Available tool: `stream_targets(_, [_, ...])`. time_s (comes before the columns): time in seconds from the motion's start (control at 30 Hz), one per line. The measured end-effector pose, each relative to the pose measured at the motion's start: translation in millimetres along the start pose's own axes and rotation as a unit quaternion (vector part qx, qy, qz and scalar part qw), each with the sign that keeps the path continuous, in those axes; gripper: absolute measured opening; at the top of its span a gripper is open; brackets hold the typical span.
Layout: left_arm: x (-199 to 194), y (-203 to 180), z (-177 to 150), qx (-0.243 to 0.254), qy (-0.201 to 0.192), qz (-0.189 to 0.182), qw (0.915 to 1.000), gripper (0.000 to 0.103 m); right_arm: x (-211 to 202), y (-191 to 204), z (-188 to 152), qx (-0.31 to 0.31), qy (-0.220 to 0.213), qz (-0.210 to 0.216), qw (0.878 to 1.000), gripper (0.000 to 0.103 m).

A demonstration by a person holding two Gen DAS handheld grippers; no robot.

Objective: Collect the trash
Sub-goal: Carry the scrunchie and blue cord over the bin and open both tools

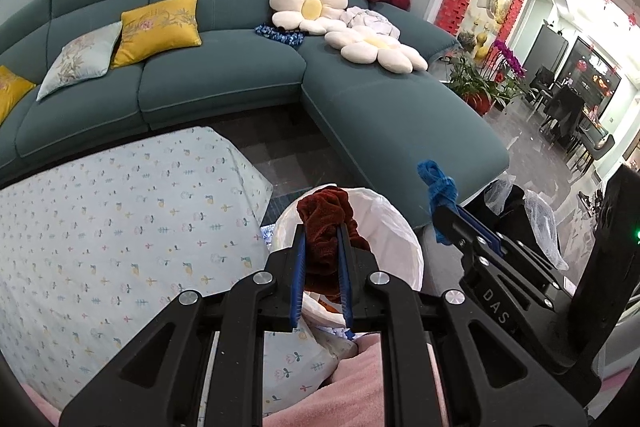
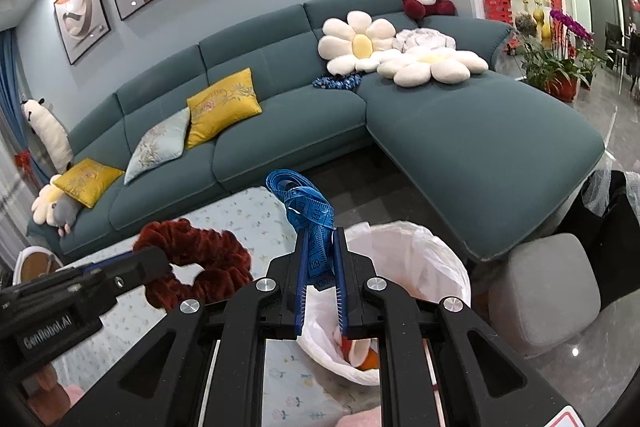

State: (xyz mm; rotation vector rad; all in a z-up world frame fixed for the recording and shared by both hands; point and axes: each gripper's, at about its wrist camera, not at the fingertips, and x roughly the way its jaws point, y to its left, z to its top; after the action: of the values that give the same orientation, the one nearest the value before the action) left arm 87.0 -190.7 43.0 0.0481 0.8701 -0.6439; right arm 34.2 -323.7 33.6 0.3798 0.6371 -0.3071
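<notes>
Left hand-held gripper (image 1: 323, 227) is clamped on a dark red velvet scrunchie (image 1: 330, 223), held over the rim of the white-lined trash bin (image 1: 400, 247). Right hand-held gripper (image 2: 322, 239) is closed on a bunched blue measuring tape (image 2: 306, 211), just beside the bin. A floral-clothed tabletop (image 1: 120, 227) lies left of the bin.
</notes>
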Motion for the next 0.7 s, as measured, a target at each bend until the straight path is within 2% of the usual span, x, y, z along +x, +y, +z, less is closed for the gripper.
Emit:
stream_targets(0.17, [16, -1, -3, -0.009, 0.015, -0.014, 0.9998, 0.014, 8, -11, -6, 0.008, 0.013, -0.007, 1.000, 0.011])
stream_targets(0.7, [42, -3, -5, -0.004, 0.034, -0.012, 0.9993, 0.014, 30, -27, -16, 0.024, 0.035, -0.014, 0.999, 0.011])
